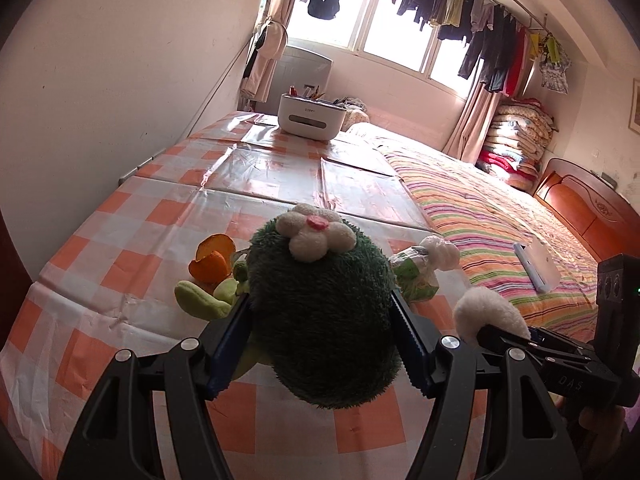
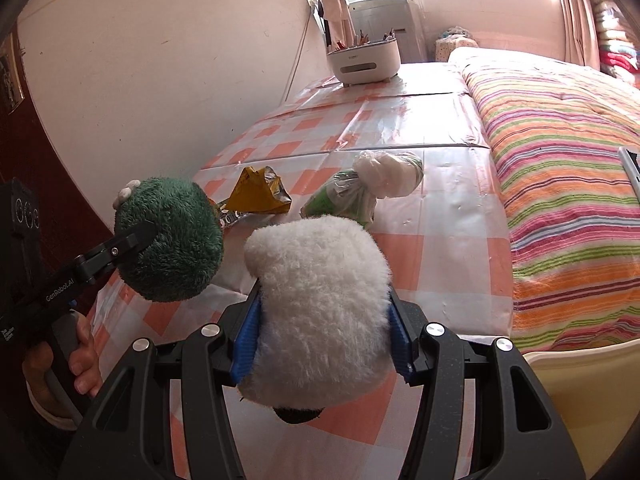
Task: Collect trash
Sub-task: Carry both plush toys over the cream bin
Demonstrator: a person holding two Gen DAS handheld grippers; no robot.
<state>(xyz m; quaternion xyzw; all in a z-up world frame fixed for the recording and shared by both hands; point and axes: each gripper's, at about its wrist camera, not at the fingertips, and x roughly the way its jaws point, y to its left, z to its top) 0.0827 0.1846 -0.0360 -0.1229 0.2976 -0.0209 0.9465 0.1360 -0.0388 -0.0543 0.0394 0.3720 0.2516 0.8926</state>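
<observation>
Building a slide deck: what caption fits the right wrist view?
Right gripper clamps a white plush toy above the checkered table; crumpled wrappers lie ahead.

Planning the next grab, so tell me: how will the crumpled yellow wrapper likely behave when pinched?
The yellow wrapper looks thin and creased, so it probably crushes flat and weighs little. Its shiny foil lining may slip between pads. It stands partly tented, so a nudge would likely slide it across the glossy checked tablecloth.

Checked table bears orange peel, yellow wrapper, knotted bag, white organizer
</observation>
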